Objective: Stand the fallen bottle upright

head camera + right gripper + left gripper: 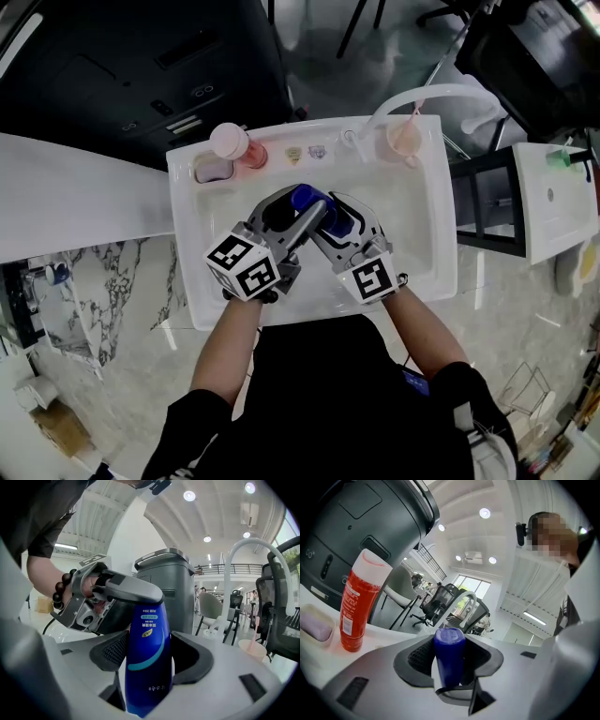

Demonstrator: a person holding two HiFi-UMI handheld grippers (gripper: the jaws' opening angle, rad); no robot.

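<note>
Head view: left claw (302, 214) and right claw (336, 217) are meeting over the white sink (412, 234), sharing the blue bottle (306, 197). Left gripper view: left claw is clamping the bottle's narrow end, red bottle (357, 603) standing beyond. Right gripper view: right claw is squeezing the bottle's broad body

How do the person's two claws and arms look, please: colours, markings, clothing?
Left claw and right claw are light grey with black textured pads. Each carries a white cube with black square markers. The person wears black short sleeves and a dark bead bracelet.
</note>
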